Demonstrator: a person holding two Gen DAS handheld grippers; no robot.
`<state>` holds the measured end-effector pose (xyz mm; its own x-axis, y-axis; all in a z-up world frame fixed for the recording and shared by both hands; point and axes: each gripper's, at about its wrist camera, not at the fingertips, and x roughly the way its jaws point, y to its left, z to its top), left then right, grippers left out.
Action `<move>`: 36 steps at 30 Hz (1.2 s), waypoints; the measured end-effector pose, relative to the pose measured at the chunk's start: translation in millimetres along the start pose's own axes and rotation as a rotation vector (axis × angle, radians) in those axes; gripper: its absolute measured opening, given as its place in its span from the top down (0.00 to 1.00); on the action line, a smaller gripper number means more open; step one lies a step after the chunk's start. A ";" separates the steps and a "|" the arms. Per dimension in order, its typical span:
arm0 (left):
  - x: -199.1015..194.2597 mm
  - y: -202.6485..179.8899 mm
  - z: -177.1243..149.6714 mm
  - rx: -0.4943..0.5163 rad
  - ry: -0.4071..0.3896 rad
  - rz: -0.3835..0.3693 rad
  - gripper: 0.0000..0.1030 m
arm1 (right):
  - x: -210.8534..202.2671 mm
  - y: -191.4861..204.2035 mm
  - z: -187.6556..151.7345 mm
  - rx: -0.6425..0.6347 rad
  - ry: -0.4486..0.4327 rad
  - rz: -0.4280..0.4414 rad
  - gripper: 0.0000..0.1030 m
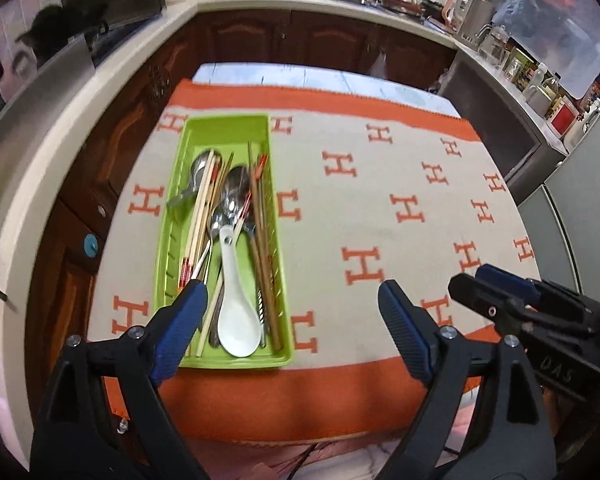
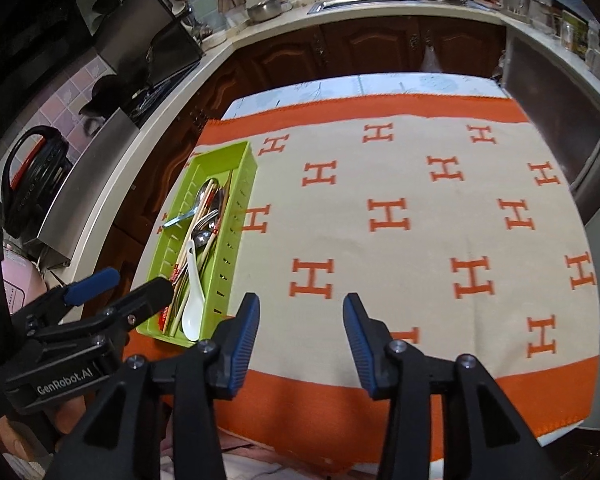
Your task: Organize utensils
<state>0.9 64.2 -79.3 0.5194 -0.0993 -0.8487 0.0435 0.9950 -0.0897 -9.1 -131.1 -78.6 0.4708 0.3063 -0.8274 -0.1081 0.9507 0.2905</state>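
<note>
The green tray (image 1: 204,132) lies lengthwise on the left part of the desk (image 1: 380,208), which is covered by a beige cloth (image 2: 380,184) with orange H marks and orange borders. All utensils visible are inside this tray. A white ceramic spoon (image 1: 236,316) lies at the near end, bowl toward the near wall. Several metal spoons (image 1: 236,192) lie bowl-far in the middle. Pale chopsticks (image 1: 200,216) run along the left side and brown chopsticks (image 1: 262,248) along the right side. One metal handle (image 2: 178,219) sits crosswise over the tray's left wall.

The left gripper (image 1: 292,292) hangs over the near end of the tray, jaws spread wide and holding nothing; its left finger overlaps the tray in view. The right gripper (image 2: 300,304) is to the right of the tray over bare cloth, jaws parted and empty. Dark wooden cabinets (image 2: 372,48) and a pale counter (image 2: 340,12) border the far side.
</note>
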 end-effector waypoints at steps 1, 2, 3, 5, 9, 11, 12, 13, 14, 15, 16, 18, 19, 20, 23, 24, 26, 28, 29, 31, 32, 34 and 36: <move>-4.2 -6.2 1.3 0.010 -0.013 -0.001 0.15 | -5.6 -1.8 0.1 -0.003 -0.014 -0.005 0.57; -8.0 -11.4 2.8 0.016 -0.024 -0.006 0.15 | -11.2 -3.4 0.0 -0.006 -0.030 -0.011 0.56; -11.8 -16.6 4.7 0.021 -0.035 -0.012 0.14 | -16.6 -4.0 0.4 -0.009 -0.045 -0.018 0.55; -18.9 -24.8 9.4 0.028 -0.051 -0.019 0.14 | -27.7 -5.7 1.5 -0.015 -0.082 -0.028 0.49; -35.0 -40.3 17.8 0.029 -0.098 -0.026 0.14 | -49.3 -7.5 5.0 -0.021 -0.152 -0.045 0.45; -41.4 -45.3 21.6 0.023 -0.117 -0.028 0.14 | -57.4 -9.1 7.5 -0.018 -0.176 -0.051 0.44; -44.0 -47.4 23.4 0.019 -0.123 -0.028 0.14 | -60.1 -9.4 8.5 -0.018 -0.186 -0.054 0.44; -45.5 -48.4 24.9 0.019 -0.129 -0.026 0.14 | -63.5 -9.7 9.9 -0.019 -0.199 -0.057 0.44; -47.5 -50.7 25.9 0.019 -0.136 -0.020 0.14 | -66.6 -9.6 11.0 -0.020 -0.210 -0.056 0.44; -49.6 -53.0 26.6 0.018 -0.143 -0.010 0.14 | -68.7 -9.3 11.9 -0.023 -0.218 -0.054 0.44; -51.0 -53.9 26.7 0.018 -0.149 -0.003 0.14 | -70.5 -8.8 12.6 -0.027 -0.226 -0.056 0.44; -55.4 -55.2 27.1 0.009 -0.163 0.011 0.14 | -72.0 -7.4 13.8 -0.034 -0.235 -0.062 0.44; -57.8 -54.8 27.2 0.004 -0.174 0.017 0.14 | -72.1 -7.0 14.0 -0.035 -0.237 -0.062 0.43; -60.2 -54.3 27.4 -0.004 -0.185 0.021 0.14 | -72.0 -6.9 14.2 -0.036 -0.238 -0.062 0.43; -64.3 -52.9 28.3 -0.015 -0.207 0.027 0.14 | -72.0 -6.9 14.1 -0.033 -0.237 -0.060 0.43; -64.9 -53.3 28.5 -0.015 -0.212 0.031 0.14 | -72.4 -6.5 13.8 -0.033 -0.239 -0.060 0.43; -65.1 -53.4 29.5 -0.014 -0.215 0.036 0.14 | -72.2 -6.7 14.5 -0.037 -0.242 -0.065 0.43; -65.2 -53.2 29.8 -0.015 -0.216 0.037 0.14 | -71.8 -6.5 14.5 -0.041 -0.249 -0.067 0.43; -65.1 -53.3 30.0 -0.014 -0.215 0.038 0.14 | -71.6 -6.1 14.6 -0.042 -0.252 -0.068 0.43; -65.2 -53.0 30.2 -0.012 -0.216 0.041 0.14 | -70.6 -6.1 14.6 -0.044 -0.253 -0.071 0.43; -64.8 -53.0 30.6 -0.011 -0.216 0.045 0.14 | -70.0 -6.4 14.9 -0.044 -0.253 -0.072 0.43; -63.3 -52.7 31.3 -0.011 -0.215 0.049 0.14 | -69.9 -6.5 14.6 -0.039 -0.248 -0.068 0.43; -62.8 -52.8 31.4 -0.011 -0.213 0.051 0.14 | -68.7 -7.9 15.1 -0.036 -0.242 -0.066 0.43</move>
<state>-7.3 18.1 -4.9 0.6890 -0.0436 -0.7234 0.0037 0.9984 -0.0567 -27.4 -160.4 -16.8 0.6736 0.2271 -0.7033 -0.0987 0.9707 0.2189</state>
